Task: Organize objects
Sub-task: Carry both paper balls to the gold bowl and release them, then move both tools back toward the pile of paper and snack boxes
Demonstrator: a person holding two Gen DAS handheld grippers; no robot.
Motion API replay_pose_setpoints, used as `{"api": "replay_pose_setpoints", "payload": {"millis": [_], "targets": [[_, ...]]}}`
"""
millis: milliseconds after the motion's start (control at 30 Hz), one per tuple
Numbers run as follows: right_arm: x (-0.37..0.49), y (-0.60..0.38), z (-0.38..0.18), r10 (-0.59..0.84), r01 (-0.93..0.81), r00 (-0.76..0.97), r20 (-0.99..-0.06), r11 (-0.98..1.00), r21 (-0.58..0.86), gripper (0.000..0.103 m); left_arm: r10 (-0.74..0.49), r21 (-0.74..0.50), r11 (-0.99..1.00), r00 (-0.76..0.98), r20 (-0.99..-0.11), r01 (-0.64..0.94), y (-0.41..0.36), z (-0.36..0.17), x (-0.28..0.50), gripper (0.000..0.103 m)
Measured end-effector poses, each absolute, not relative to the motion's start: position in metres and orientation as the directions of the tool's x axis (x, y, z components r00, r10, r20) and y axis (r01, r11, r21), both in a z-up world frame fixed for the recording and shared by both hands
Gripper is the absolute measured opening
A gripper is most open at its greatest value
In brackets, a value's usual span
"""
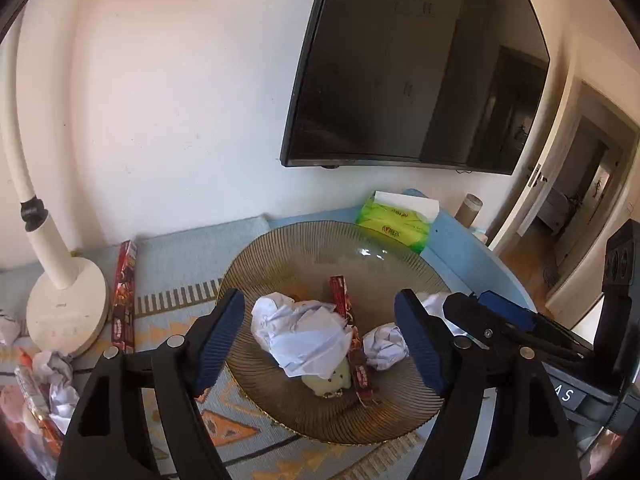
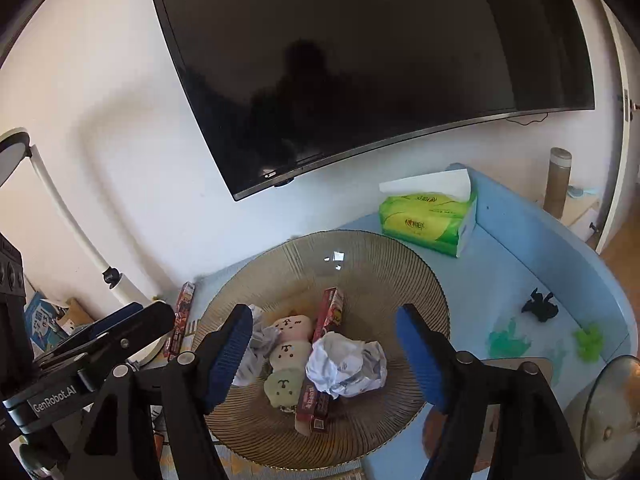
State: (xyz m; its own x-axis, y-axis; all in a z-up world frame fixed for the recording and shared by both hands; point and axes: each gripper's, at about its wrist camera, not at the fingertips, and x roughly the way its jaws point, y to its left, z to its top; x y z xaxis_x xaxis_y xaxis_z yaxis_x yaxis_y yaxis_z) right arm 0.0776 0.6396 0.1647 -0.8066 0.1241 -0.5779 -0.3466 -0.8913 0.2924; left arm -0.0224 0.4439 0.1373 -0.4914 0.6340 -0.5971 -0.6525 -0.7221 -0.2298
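Both hand-held grippers, left (image 1: 320,336) and right (image 2: 324,354), hang spread wide and empty over the ribbed glass plate (image 2: 384,264), which holds crumpled paper (image 2: 346,364), a red box (image 2: 330,312) and plush toys (image 2: 288,364). Bare blue desk (image 2: 516,264) lies rightward toward its curved edge; a tissue pack (image 2: 428,216) stands behind, a lamp base (image 1: 68,308) left.

I see a blue table (image 2: 520,264) against the white wall, partly covered by a patterned mat (image 1: 180,280). A ribbed glass plate (image 2: 400,264) sits at centre. At its one o'clock lies a green tissue pack (image 2: 428,216); at nine o'clock a red box (image 1: 124,292) and a lamp base (image 1: 68,312). At the plate's three o'clock: a black figurine (image 2: 540,306) and two green ones (image 2: 508,340).
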Motion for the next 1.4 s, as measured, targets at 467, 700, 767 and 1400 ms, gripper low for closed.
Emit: {"api": "replay_pose_setpoints", "payload": {"millis": [467,700,767,1400], "targets": [[0.116,0.499,0.136,-0.054,-0.109,-0.776,-0.628,-0.97,0.217,0.083,0.605,-0.228,-0.773,-0.578,-0.547,-0.593,0.31,0.152,0.031,0.079],[0.099,0.439,0.085,-0.112,-0.059,-0.722,-0.683,-0.973,0.222,0.086,0.451,-0.238,-0.892,-0.733,-0.51,-0.383,0.17,0.131,0.061,0.103],[0.096,0.428,0.07,-0.129,-0.037,-0.709,-0.693,-0.975,0.22,0.086,0.337,-0.239,-0.94,-0.781,-0.526,-0.245,0.123,0.115,0.06,0.103],[0.095,0.429,0.056,-0.01,-0.15,-0.715,-0.699,-0.975,0.167,0.087,0.244,-0.287,-0.955,-0.74,-0.627,-0.071,0.041,0.033,0.037,0.102]]}}
